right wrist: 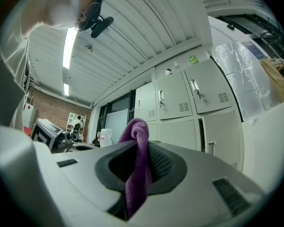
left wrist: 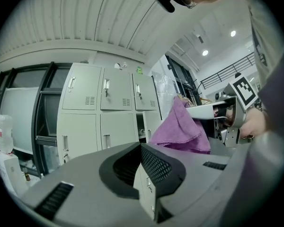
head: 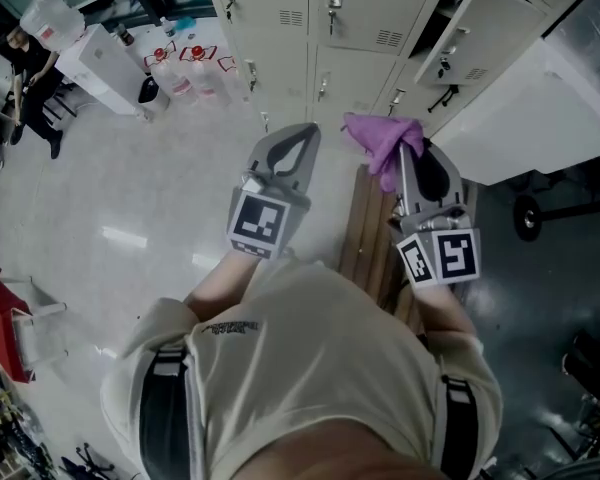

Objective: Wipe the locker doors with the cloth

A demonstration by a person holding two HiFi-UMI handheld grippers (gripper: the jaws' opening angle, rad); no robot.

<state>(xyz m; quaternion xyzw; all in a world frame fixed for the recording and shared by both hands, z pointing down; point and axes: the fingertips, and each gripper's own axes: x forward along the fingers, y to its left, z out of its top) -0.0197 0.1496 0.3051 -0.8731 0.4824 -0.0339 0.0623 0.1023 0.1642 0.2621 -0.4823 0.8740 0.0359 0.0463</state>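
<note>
The right claw (right wrist: 139, 151) is clamped on the purple cloth (right wrist: 136, 174): a fold runs up between the two jaws, and a loop of fabric stands proud of the tips. In the head view the free bunch of cloth hangs ahead of that claw, in front of the locker doors (head: 352, 13) and apart from them; no view shows fabric touching a panel. The left claw (left wrist: 140, 150) has its jaws together with nothing between them, and is held level with the right claw, just beside it, pointing at the same bank of lockers. One open door (head: 477, 30) stands ajar at the right of the bank; the others in view are shut. Status assessment: the cloth is secured and presented to the work surface, but contact is not yet made. The panels show no streaks or marks that would tell wiped areas from unwiped ones, so completed coverage cannot be confirmed; treat all visible doors as outstanding.
</note>
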